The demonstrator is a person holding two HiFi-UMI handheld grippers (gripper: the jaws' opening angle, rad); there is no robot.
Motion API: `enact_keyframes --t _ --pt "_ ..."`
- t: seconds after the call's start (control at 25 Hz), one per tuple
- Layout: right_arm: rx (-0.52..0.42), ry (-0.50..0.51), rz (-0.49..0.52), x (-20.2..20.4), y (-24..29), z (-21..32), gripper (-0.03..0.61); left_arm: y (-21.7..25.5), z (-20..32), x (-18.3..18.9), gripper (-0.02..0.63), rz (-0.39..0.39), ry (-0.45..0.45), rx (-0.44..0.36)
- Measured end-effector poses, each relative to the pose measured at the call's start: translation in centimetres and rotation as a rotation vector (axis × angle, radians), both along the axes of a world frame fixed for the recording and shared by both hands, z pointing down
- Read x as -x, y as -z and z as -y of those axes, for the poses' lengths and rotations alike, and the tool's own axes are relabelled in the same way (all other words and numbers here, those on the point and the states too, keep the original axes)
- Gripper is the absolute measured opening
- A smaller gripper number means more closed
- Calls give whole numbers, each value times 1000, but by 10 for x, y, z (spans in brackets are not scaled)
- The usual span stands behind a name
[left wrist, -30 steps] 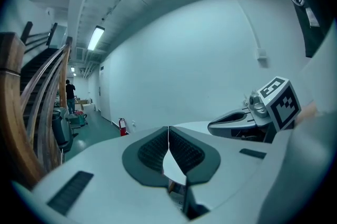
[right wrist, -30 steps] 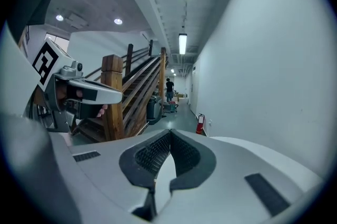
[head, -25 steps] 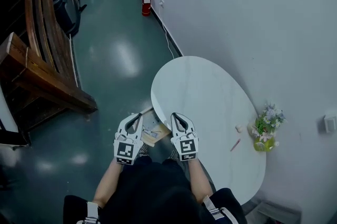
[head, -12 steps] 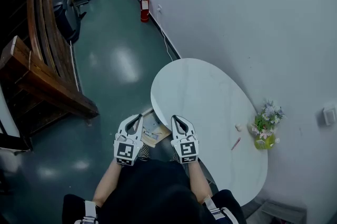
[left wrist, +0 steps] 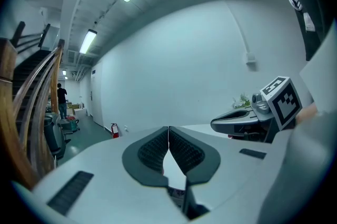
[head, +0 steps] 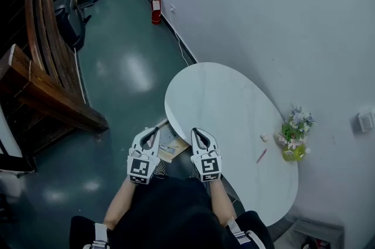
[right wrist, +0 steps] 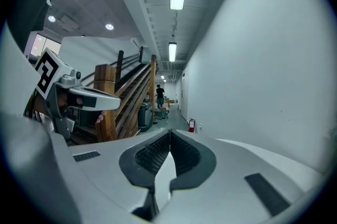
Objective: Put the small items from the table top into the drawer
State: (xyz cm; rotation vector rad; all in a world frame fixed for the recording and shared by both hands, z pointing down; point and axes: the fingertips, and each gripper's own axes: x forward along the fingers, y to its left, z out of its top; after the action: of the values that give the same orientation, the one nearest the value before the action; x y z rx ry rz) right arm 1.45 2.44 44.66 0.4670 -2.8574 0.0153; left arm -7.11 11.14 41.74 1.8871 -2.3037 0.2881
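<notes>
We stand at the near end of the white oval table (head: 222, 101). The drawer (head: 170, 147) looks pulled out under its near left edge. Something tan and pale lies inside, though we cannot tell what. The left gripper (head: 152, 130) and the right gripper (head: 196, 132) hang side by side over that drawer, close to our body. In each gripper's own view the ribbed pads meet with nothing between them, so both are closed and empty.

The small items are well apart from both grippers, at the right side of the table. A pink pen (head: 262, 155) lies flat there, and a small white lump (head: 264, 137) sits just beyond it. We judge the task to be between pickups, with a reach to the right next. The right gripper would need to part its jaws, cross the bare tabletop and come down low over the thin pen.

Around us are the green floor (head: 129, 66) and the wooden stairs (head: 41, 84) on the left, both clear of the work. The flower pot (head: 293, 142) stands just right of the pen and the lump, so a careless approach could knock it. Far off along the wall is a red fire extinguisher (head: 156, 10).
</notes>
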Motion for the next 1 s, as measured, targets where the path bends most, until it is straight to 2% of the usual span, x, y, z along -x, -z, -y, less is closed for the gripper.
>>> enact_keyframes --t 0.12,0.44,1.0 --pt "2 -30 0 -10 0 6 29 1 11 -9 20 9 -34 -21" --pt "12 -169 -8 -57 2 30 29 3 46 -48 20 -1 -177 1" --pt "41 -529 -49 -203 -16 84 29 -13 133 -168 20 -29 -510 19"
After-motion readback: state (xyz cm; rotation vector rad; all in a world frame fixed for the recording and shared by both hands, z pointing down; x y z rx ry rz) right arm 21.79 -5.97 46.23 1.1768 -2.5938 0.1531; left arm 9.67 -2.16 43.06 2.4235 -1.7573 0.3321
